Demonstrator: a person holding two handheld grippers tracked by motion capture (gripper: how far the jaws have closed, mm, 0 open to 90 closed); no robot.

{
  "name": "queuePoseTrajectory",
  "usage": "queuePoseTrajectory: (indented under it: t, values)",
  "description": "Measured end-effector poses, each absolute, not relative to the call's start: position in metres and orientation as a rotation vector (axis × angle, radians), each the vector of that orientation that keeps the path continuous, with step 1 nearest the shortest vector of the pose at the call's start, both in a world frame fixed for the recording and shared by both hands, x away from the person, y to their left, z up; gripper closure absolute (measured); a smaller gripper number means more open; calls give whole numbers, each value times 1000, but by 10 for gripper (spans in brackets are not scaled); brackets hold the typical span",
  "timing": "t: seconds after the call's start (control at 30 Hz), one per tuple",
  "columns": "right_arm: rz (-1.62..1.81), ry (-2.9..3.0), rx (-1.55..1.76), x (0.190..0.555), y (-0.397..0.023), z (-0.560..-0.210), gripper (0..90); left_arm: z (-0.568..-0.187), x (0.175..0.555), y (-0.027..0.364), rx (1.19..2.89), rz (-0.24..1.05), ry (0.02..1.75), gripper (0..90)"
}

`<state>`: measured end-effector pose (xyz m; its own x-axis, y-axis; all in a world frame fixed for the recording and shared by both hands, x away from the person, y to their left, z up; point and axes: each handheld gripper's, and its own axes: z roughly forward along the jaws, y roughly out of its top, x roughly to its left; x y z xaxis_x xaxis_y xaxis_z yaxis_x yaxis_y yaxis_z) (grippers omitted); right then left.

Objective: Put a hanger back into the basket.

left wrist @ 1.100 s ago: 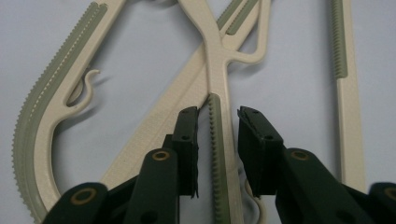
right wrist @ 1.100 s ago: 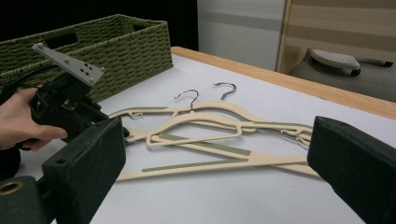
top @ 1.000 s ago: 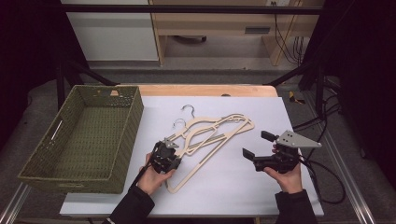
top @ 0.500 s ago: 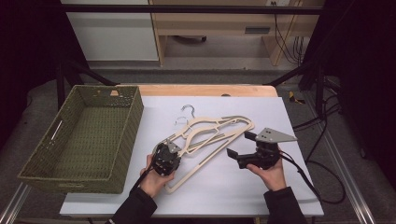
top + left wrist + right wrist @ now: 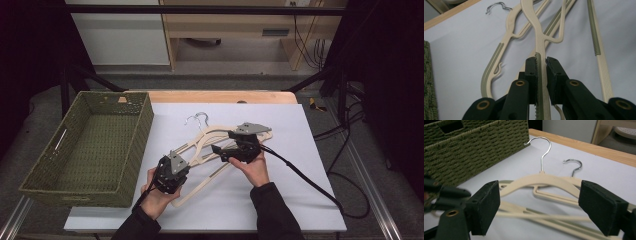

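1. Cream plastic hangers (image 5: 220, 145) lie stacked and crossed on the pale sheet just right of the woven basket (image 5: 85, 150), their wire hooks (image 5: 544, 147) pointing toward the basket's far corner

2. The left gripper (image 5: 170, 172) sits near the basket's right wall, its jaws clamped on one arm of a hanger; in the left gripper view the ribbed olive strip (image 5: 539, 75) of that arm is pinched edge-on between the pads

3. The right gripper (image 5: 222, 145) hovers farther from the basket, over the middle of the stack, its jaws spread wide with the shoulder of the top hanger (image 5: 544, 180) between them and touching neither

4. Risk of dragging: the hangers overlap, so lifting the gripped one could well snag its neighbour by a notch or hook and pull both along, or sweep the loose one off the sheet

5. Risk of slipping: the left hold is on a thin edge near the arm's end, so I judge the hanger may swivel or slide out once its weight hangs from that point

6. Risk of a double grab: if the right jaws close where they are, they might take two stacked arms at once instead of one

7. Risk at the basket: a hook could catch on the woven rim (image 5: 145, 107) as a hanger is carried over
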<state>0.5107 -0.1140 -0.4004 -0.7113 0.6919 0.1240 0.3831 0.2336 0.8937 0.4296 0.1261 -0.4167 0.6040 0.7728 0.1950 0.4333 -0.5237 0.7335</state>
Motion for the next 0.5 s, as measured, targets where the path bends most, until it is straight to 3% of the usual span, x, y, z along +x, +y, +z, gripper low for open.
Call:
queuePoseTrajectory:
  t: [0.27,0.5]
  values:
    - [1416,2223,1025,538,-87,-398,378,-416,422,119,2194,678,904,798]
    - [1356,2275,1108,557,-77,-410,619,-416,420,119,2195,667,899,798]
